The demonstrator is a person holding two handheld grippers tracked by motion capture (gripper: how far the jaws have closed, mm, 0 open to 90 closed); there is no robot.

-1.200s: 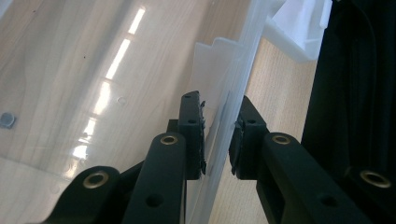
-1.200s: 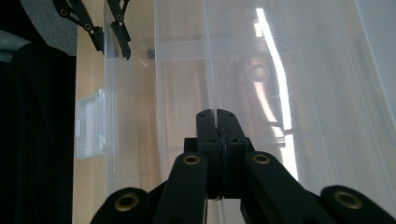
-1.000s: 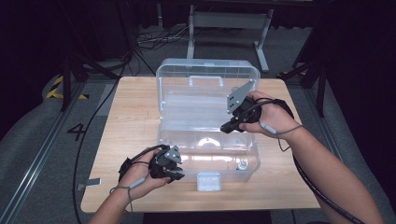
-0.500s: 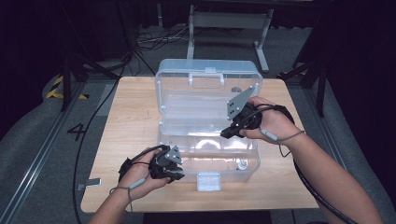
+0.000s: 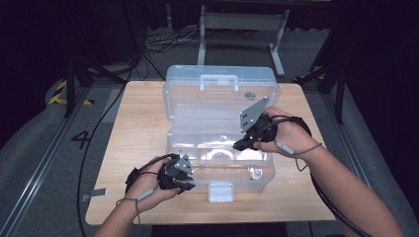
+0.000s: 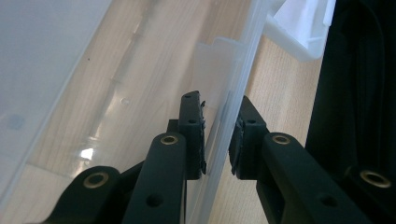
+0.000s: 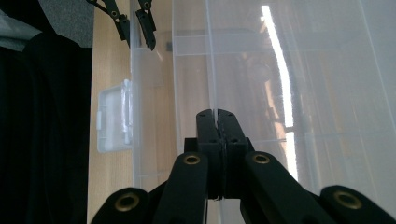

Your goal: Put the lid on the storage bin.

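A clear plastic box (image 5: 222,170) stands in the middle of the wooden table (image 5: 143,123), its lid (image 5: 220,94) swung up at the back. At the box's front left corner my left gripper (image 5: 188,185) has one jaw inside and one outside, shut on the front wall's rim (image 6: 219,116). My right gripper (image 5: 238,145) reaches in from the right over the back of the box. Its jaws are pressed together (image 7: 217,114), and a thin clear edge runs on from their tips. I cannot tell whether that edge is pinched. The left gripper (image 7: 135,28) shows far off in the right gripper view.
A white latch (image 5: 220,191) hangs from the middle of the box's front wall. A small metal piece (image 5: 254,174) lies in the front right corner of the box. Bare table lies on both sides of the box, with dark floor, cables and stands beyond its edges.
My right gripper has drifted a little toward the near side over the box. The left gripper has stayed at the front wall.
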